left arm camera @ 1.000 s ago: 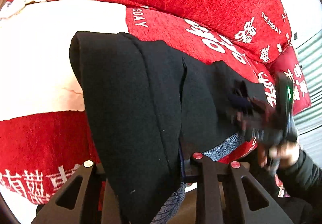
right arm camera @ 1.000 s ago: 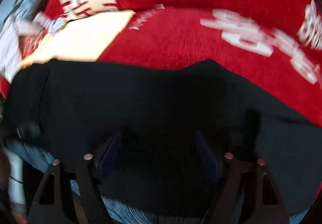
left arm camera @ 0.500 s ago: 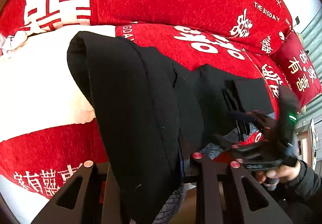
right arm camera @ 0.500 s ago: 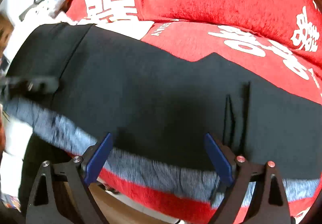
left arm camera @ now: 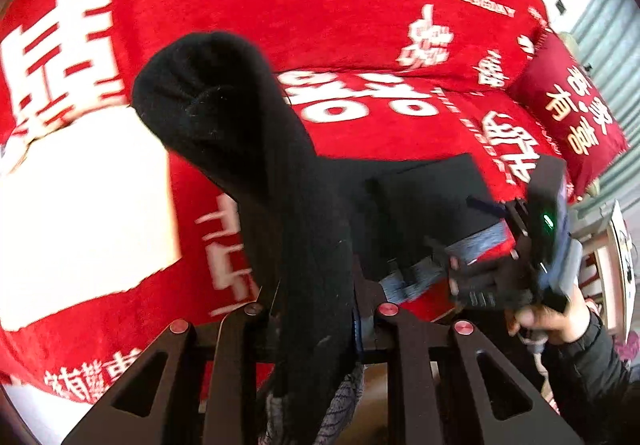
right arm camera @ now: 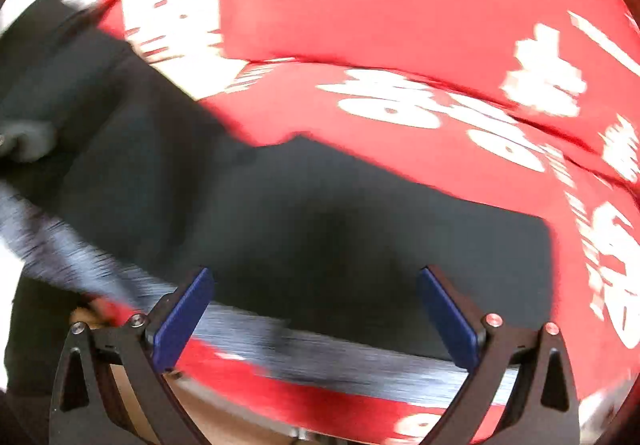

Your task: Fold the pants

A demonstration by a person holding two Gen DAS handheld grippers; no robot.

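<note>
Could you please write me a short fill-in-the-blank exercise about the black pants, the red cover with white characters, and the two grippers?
1. The black fabric pants are clamped in the ____ gripper.
2. The right gripper has blue pads, and its jaws stand ____ with nothing between them.
3. The pants lie on a sofa cover coloured ____ with white characters.

Missing words: left; open; red

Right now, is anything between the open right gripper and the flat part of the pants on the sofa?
Nothing visible. The right gripper hangs open above the black pants, with only air between its blue pads and the cloth. The left gripper grips the lifted end.
</note>
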